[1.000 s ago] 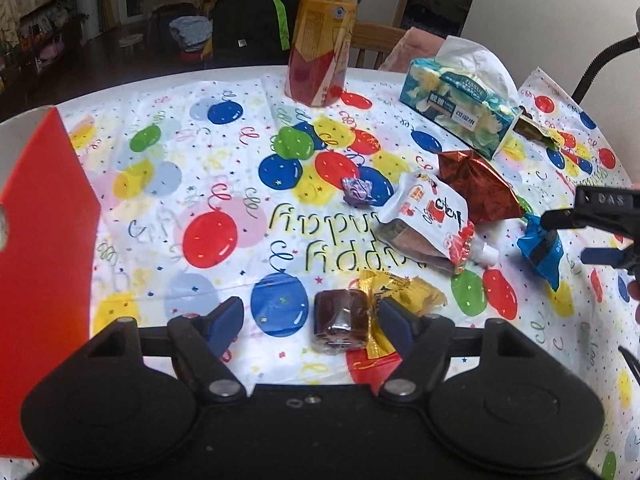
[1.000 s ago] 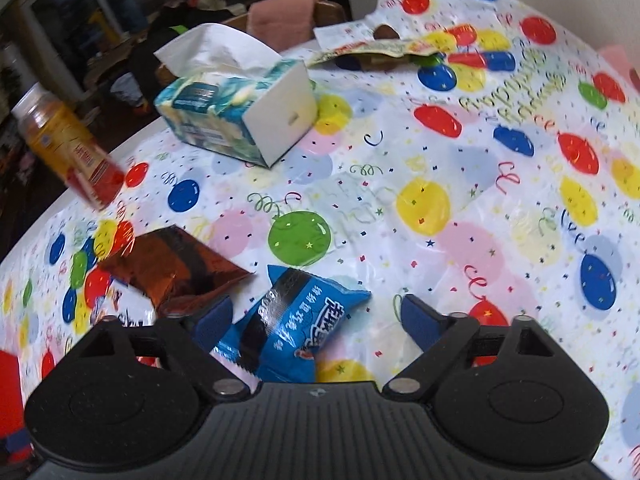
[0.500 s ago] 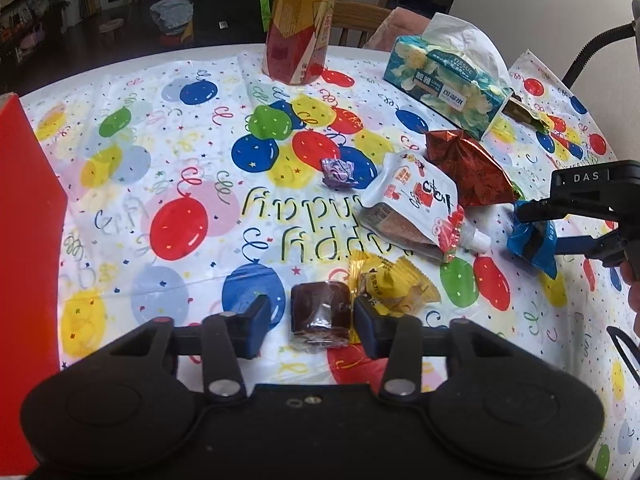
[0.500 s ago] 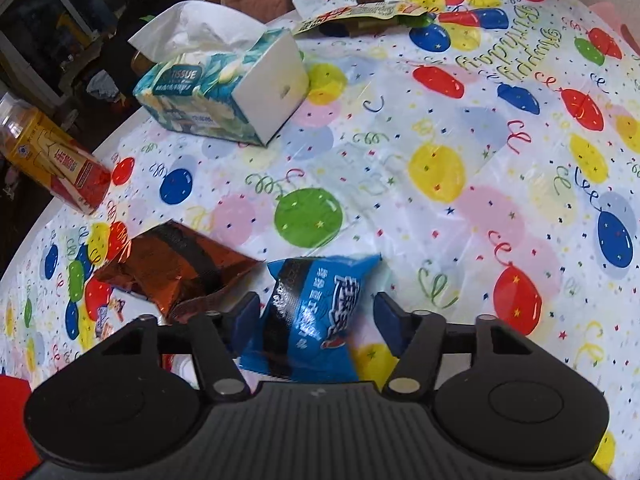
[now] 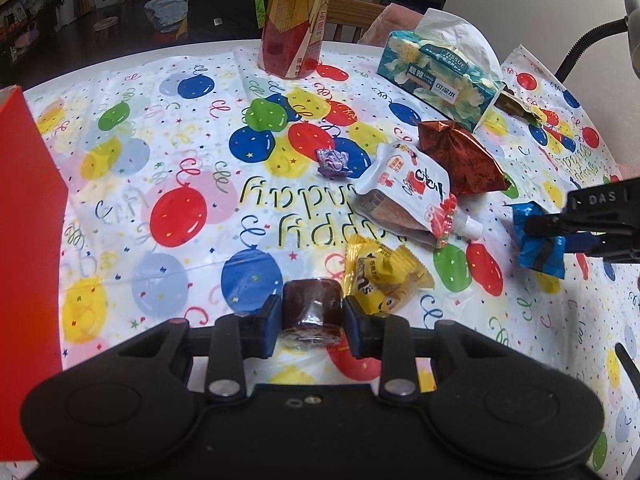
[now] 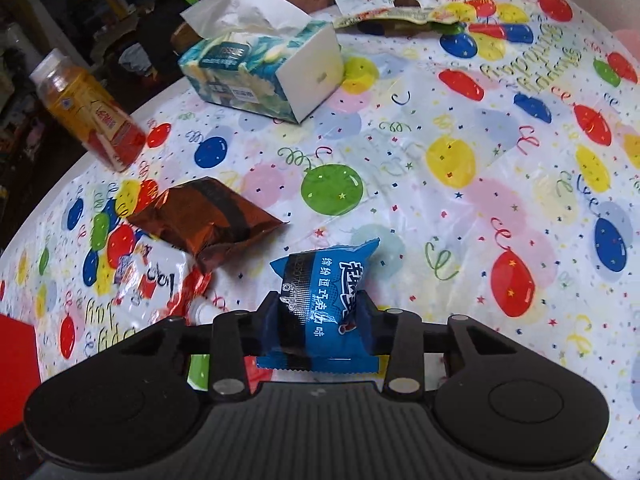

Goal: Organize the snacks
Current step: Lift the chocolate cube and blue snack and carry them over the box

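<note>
The small brown clear-wrapped cake [image 5: 312, 306] is clamped in the left gripper [image 5: 311, 320], nearer the tall red box [image 5: 24, 216] at its left, while the blue foil snack packet [image 6: 320, 300] is pinched upright in the right gripper [image 6: 320, 320]

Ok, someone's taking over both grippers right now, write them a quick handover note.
Left gripper: shut on the brown wrapped cake.
Right gripper: shut on the blue snack packet.
On the tablecloth: yellow packet, white spout pouch, red-brown foil bag, small purple candy.
Red box stands at the left edge.
Done: two snacks gripped. Left: put them away, probably in the red box, then gather the other four.
</note>
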Motion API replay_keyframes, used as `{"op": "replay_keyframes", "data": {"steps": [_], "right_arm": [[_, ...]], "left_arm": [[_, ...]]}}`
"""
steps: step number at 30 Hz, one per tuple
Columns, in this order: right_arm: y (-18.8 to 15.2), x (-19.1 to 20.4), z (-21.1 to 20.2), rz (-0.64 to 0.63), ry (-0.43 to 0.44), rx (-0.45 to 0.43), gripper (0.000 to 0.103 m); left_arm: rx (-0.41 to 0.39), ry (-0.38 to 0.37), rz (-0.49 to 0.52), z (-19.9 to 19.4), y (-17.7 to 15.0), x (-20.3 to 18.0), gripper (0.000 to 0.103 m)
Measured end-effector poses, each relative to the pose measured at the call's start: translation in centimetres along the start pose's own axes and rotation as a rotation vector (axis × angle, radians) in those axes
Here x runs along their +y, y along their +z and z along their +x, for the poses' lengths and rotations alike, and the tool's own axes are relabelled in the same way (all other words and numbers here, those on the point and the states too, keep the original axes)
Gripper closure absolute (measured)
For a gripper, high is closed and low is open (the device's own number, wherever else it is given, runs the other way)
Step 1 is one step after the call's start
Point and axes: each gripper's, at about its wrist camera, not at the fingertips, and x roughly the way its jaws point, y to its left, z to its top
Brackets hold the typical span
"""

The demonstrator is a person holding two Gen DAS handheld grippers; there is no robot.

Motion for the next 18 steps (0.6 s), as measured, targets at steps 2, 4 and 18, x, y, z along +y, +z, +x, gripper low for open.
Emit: {"op": "replay_keyframes", "data": {"steps": [2,4,18], "right_arm": [[-0.3,-0.1,-0.7,-0.002,0.013,-0.001,0.065],[-0.7,-0.1,-1.6,-0.010,0.027,-0.003,0.065],[-4.2,3.6,-8.8,-0.150,0.125,-0.020,0.065]], "left_arm": [[0.001,0.000,-0.008,-0.3,-0.2,0.2,0.073],[-0.002,-0.002,-0.009,-0.8,-0.4,0.2,0.073],[-0.046,-0.012,-0.009,-7.4,-1.0,0.5,0.073]]}}
